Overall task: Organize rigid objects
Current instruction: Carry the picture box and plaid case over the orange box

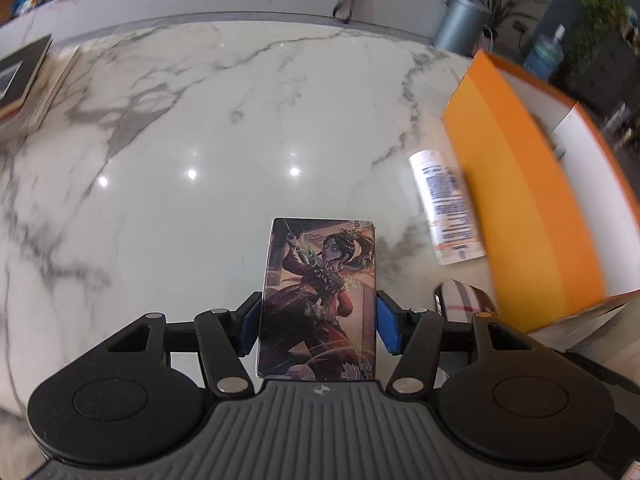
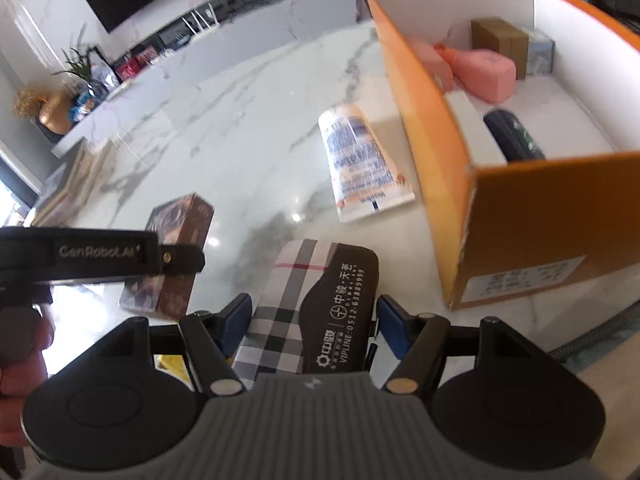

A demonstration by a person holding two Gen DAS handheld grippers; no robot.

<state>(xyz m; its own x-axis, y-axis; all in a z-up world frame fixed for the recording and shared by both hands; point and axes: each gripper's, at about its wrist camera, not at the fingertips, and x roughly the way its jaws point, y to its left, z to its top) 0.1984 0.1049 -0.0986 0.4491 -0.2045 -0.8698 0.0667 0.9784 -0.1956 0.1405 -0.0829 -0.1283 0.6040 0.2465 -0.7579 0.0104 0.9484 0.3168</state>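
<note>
Your left claw (image 1: 316,322) is clamped on the card box (image 1: 318,300), your right claw (image 2: 314,326) on the plaid case (image 2: 308,312). Several things already lie in the orange box (image 2: 532,216); the white tube (image 2: 362,160) waits on the table (image 2: 248,120) beside it.

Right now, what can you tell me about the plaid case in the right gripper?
The plaid case is an oblong pouch in beige, black and white check with one thin red line. A black patch with white printed text and a phone number covers its right side. It looks like fabric or leatherette. It lies lengthwise between the right gripper fingers, whose blue pads sit at its sides. Its far end points toward the white tube, apart from it.
</note>
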